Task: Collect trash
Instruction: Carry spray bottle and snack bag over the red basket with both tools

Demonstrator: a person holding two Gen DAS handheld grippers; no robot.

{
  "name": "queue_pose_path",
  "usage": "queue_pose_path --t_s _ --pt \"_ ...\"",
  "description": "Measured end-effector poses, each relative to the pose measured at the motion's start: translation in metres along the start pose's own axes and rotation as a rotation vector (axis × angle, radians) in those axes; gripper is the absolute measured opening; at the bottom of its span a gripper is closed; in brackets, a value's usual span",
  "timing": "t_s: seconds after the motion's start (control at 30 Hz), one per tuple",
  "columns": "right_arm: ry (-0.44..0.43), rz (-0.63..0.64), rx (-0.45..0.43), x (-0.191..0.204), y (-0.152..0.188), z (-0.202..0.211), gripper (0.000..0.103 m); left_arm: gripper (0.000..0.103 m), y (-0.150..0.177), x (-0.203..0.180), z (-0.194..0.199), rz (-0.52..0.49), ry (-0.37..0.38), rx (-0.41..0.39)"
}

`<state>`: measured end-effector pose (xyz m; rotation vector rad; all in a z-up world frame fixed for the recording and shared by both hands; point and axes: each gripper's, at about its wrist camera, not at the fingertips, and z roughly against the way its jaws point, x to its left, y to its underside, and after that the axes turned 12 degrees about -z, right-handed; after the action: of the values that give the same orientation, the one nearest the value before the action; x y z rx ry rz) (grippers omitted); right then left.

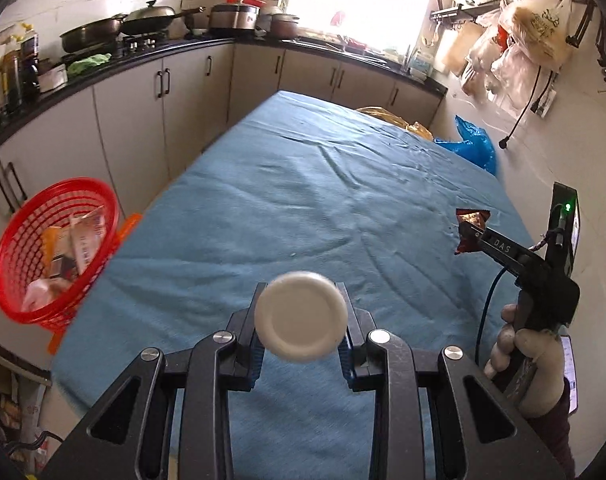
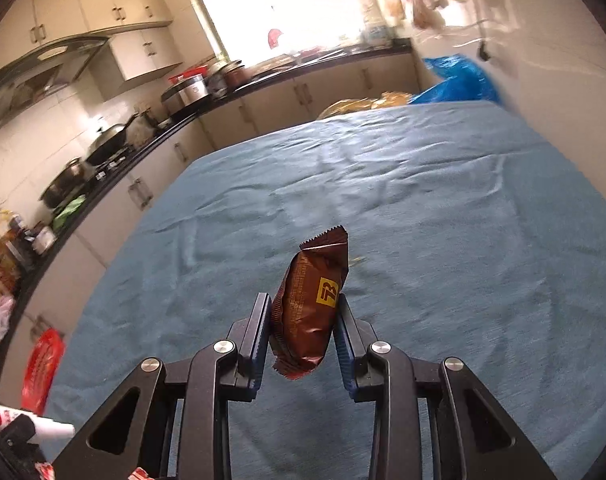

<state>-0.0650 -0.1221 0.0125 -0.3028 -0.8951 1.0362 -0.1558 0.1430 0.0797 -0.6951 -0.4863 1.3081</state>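
My left gripper (image 1: 301, 312) is shut on a round white lid (image 1: 301, 318), held above the blue tablecloth (image 1: 323, 184). A red plastic basket (image 1: 43, 248) with several wrappers inside hangs off the table's left edge. In the left wrist view my right gripper (image 1: 469, 232) shows at the right, held by a gloved hand (image 1: 531, 356) and shut on a brown snack wrapper (image 1: 472, 227). In the right wrist view that gripper (image 2: 303, 320) clamps the brown wrapper (image 2: 307, 308) upright over the cloth. The red basket (image 2: 43, 364) is at the lower left there.
Kitchen cabinets and a black counter with pans (image 1: 103, 32) run along the left and far sides. A blue plastic bag (image 1: 475, 144) and a yellow bag (image 1: 399, 120) lie past the table's far right corner. Bags hang from wall hooks (image 1: 531, 40) at the right.
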Motion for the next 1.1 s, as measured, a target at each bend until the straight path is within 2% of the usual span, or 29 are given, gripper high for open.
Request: queue_pose_path --t_s 0.1,0.23,0.53,0.63,0.87,1.03,1.1 --pt "-0.089 -0.046 0.108 0.004 0.008 0.000 0.033 0.029 0.008 0.005 0.006 0.004 0.002 0.002" --pt "-0.170 -0.008 0.160 0.024 0.022 0.015 0.033 0.029 0.018 0.012 0.010 0.018 0.003 0.001" --pt "-0.247 0.152 0.243 0.071 0.058 0.044 0.033 0.029 0.027 0.024 0.031 0.048 -0.003 -0.055" --pt "-0.256 0.213 0.246 0.085 0.068 0.054 0.033 0.029 0.029 0.025 0.038 0.049 -0.015 -0.067" --pt "-0.313 0.303 0.249 0.115 0.087 0.074 0.033 0.029 0.027 0.030 0.057 0.025 -0.127 -0.113" --pt "-0.349 0.362 0.251 0.138 0.105 0.082 0.033 0.029 0.031 0.043 0.064 0.039 -0.174 -0.120" --pt "-0.363 0.372 0.257 0.143 0.110 0.083 0.033 0.029 0.033 0.047 0.067 0.037 -0.216 -0.121"
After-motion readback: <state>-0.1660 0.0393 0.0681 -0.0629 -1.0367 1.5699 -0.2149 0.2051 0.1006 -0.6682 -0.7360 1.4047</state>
